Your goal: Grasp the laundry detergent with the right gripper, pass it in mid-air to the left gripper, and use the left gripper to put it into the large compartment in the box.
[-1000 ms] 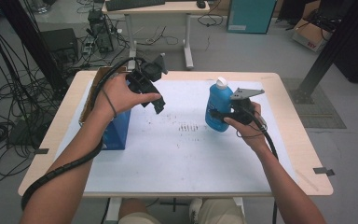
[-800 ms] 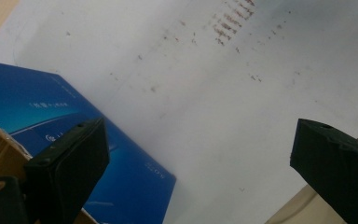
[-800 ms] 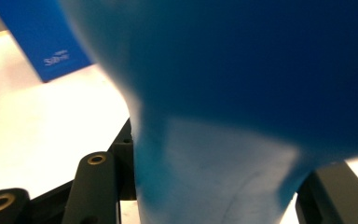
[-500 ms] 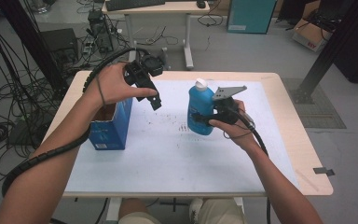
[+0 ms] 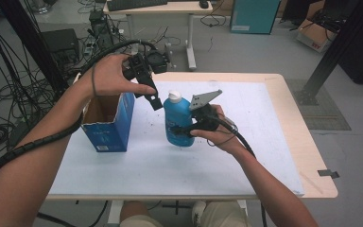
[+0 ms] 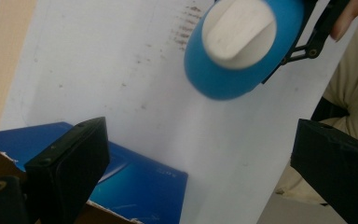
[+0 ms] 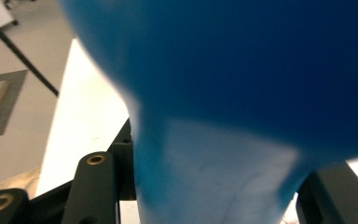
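High view: bottle (image 5: 177,120) beside box (image 5: 109,124).

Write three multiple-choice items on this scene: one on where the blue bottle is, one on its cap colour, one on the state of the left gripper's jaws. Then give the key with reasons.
1. Where is the blue bottle?
A. inside the box
B. in the right gripper, just right of the box
C. on the floor

2. What colour is the bottle's cap?
A. white
B. red
C. black

3. How do the jaws of the left gripper stand?
A. shut on the cap
B. shut on the box flap
C. open, holding nothing

Key: 1 B, the right gripper clamps the bottle's lower body beside the open blue box. 2 A, the left gripper view shows the cap white from above. 3 C, that view shows both jaws wide apart with only table between them.
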